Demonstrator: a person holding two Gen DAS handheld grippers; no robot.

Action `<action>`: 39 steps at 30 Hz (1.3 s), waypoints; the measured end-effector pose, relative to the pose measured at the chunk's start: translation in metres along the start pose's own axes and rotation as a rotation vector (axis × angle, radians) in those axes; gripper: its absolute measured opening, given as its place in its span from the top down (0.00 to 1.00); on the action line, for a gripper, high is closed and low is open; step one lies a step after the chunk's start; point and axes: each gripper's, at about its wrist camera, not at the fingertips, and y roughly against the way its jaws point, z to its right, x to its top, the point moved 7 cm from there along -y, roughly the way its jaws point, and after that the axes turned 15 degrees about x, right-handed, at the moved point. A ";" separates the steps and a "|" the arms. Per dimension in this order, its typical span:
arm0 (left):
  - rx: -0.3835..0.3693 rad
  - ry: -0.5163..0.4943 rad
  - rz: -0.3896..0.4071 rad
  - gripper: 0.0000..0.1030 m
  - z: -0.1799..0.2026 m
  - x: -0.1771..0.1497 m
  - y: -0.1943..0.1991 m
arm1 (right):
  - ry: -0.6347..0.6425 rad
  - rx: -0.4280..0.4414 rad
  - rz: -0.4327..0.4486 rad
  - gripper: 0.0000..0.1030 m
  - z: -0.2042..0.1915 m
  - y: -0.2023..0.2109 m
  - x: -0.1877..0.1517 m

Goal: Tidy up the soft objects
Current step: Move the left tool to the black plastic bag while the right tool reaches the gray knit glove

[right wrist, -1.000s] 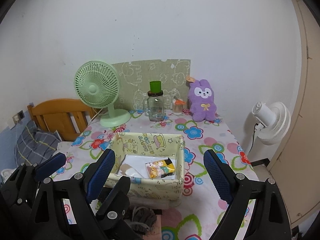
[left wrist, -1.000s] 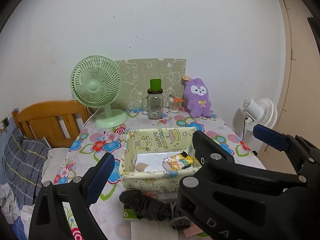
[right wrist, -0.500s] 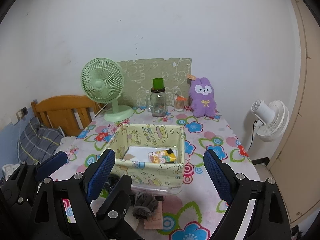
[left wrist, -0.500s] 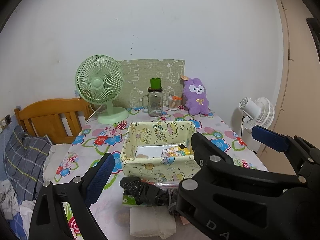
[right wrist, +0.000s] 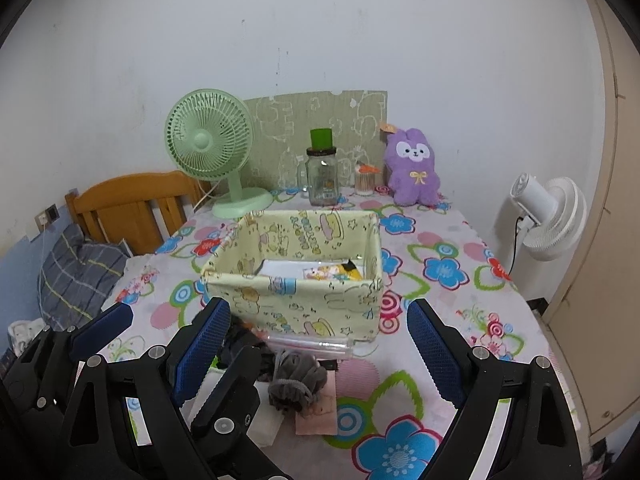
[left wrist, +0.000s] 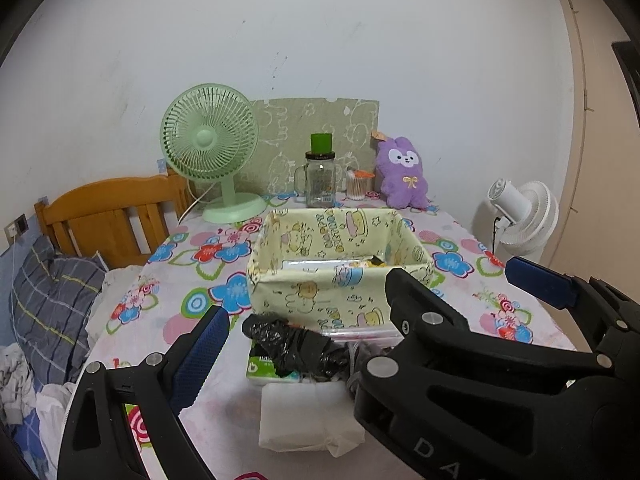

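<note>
Two grippers, both spread wide and holding nothing: right gripper (right wrist: 316,344) with blue ribbed pads, left gripper (left wrist: 304,344) likewise, poised above the loose pile on the worktop (right wrist: 440,240).

Unsorted, by my judgement most of the job: crumpled glossy black plastic bag (left wrist: 292,344); grey knitted socks (right wrist: 298,382) on a pink card; flat white tissue pack (left wrist: 308,420); green-edged packet (left wrist: 262,368).

Already stowed: white sheet and cartoon-print packet (right wrist: 332,272) inside the pale yellow fabric storage box (right wrist: 304,300), square, soft-walled, standing just behind the pile.

Beyond: purple plush rabbit (right wrist: 414,172), fluffy, upright at the wall.
</note>
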 end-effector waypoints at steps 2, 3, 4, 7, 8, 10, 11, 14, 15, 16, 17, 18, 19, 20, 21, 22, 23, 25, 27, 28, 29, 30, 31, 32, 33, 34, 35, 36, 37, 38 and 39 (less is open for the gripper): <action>0.001 0.003 -0.006 0.06 0.000 -0.005 -0.004 | -0.004 0.000 0.002 0.11 0.001 -0.004 -0.005; -0.003 0.006 -0.011 0.06 0.000 -0.008 -0.006 | -0.008 0.002 0.002 0.11 0.002 -0.006 -0.007; -0.005 0.006 -0.016 0.06 0.001 -0.010 -0.008 | -0.013 0.004 0.003 0.11 0.003 -0.009 -0.010; -0.006 0.001 -0.026 0.06 0.003 -0.016 -0.015 | -0.020 0.004 -0.004 0.11 0.006 -0.014 -0.015; -0.006 -0.001 -0.031 0.06 0.003 -0.018 -0.017 | -0.024 0.003 -0.008 0.11 0.007 -0.017 -0.017; -0.005 -0.006 -0.043 0.06 0.004 -0.023 -0.022 | -0.033 0.001 -0.016 0.11 0.010 -0.022 -0.022; -0.005 -0.007 -0.047 0.06 0.004 -0.025 -0.024 | -0.037 0.000 -0.015 0.11 0.010 -0.024 -0.024; 0.003 -0.015 -0.068 0.06 0.004 -0.032 -0.032 | -0.054 0.000 -0.023 0.11 0.012 -0.032 -0.032; 0.005 -0.018 -0.076 0.06 0.004 -0.034 -0.035 | -0.058 0.002 -0.029 0.11 0.012 -0.035 -0.034; 0.005 -0.019 -0.085 0.07 0.003 -0.037 -0.038 | -0.061 0.003 -0.035 0.11 0.012 -0.038 -0.036; 0.006 -0.020 -0.091 0.07 0.003 -0.039 -0.039 | -0.064 0.004 -0.043 0.11 0.013 -0.042 -0.039; 0.008 -0.021 -0.104 0.08 0.002 -0.043 -0.043 | -0.066 0.006 -0.054 0.11 0.013 -0.046 -0.042; 0.009 -0.022 -0.111 0.08 0.002 -0.045 -0.044 | -0.068 0.007 -0.066 0.11 0.013 -0.050 -0.045; 0.011 -0.023 -0.123 0.09 0.002 -0.048 -0.048 | -0.070 0.010 -0.078 0.11 0.013 -0.053 -0.047; 0.013 -0.023 -0.132 0.10 0.001 -0.051 -0.050 | -0.070 0.012 -0.086 0.11 0.013 -0.056 -0.050; 0.014 -0.023 -0.138 0.10 0.001 -0.053 -0.051 | -0.072 0.013 -0.096 0.11 0.013 -0.059 -0.053; 0.018 -0.023 -0.152 0.10 0.001 -0.057 -0.054 | -0.075 0.012 -0.107 0.11 0.014 -0.063 -0.055; 0.016 -0.022 -0.172 0.10 0.001 -0.060 -0.059 | -0.081 0.009 -0.125 0.15 0.015 -0.068 -0.060; 0.015 -0.026 -0.187 0.14 0.002 -0.065 -0.064 | -0.088 -0.003 -0.142 0.17 0.017 -0.073 -0.064; 0.017 -0.029 -0.192 0.14 0.002 -0.066 -0.066 | -0.090 -0.001 -0.153 0.17 0.018 -0.076 -0.067; 0.019 -0.031 -0.198 0.15 0.002 -0.068 -0.068 | -0.093 -0.001 -0.167 0.17 0.019 -0.079 -0.070; 0.018 -0.033 -0.204 0.15 0.003 -0.070 -0.069 | -0.094 0.000 -0.173 0.17 0.019 -0.080 -0.071; 0.016 -0.034 -0.210 0.15 0.003 -0.072 -0.071 | -0.096 0.000 -0.180 0.17 0.019 -0.082 -0.074; 0.016 -0.034 -0.215 0.16 0.002 -0.073 -0.072 | -0.097 -0.001 -0.187 0.19 0.019 -0.083 -0.076; 0.016 -0.035 -0.222 0.17 0.002 -0.075 -0.074 | -0.099 -0.001 -0.195 0.20 0.019 -0.086 -0.078; 0.017 -0.036 -0.226 0.17 0.002 -0.076 -0.074 | -0.101 0.001 -0.203 0.21 0.019 -0.087 -0.079; 0.018 -0.036 -0.231 0.17 0.001 -0.077 -0.076 | -0.102 0.003 -0.211 0.21 0.019 -0.090 -0.081; 0.019 -0.033 -0.237 0.17 0.001 -0.079 -0.077 | -0.103 0.005 -0.215 0.21 0.019 -0.091 -0.082; 0.019 -0.032 -0.240 0.18 0.000 -0.079 -0.078 | -0.103 0.008 -0.219 0.22 0.019 -0.093 -0.082; 0.021 -0.031 -0.243 0.18 -0.001 -0.080 -0.079 | -0.104 0.013 -0.221 0.22 0.018 -0.094 -0.083; 0.024 -0.030 -0.246 0.18 -0.002 -0.080 -0.080 | -0.105 0.018 -0.224 0.23 0.018 -0.096 -0.084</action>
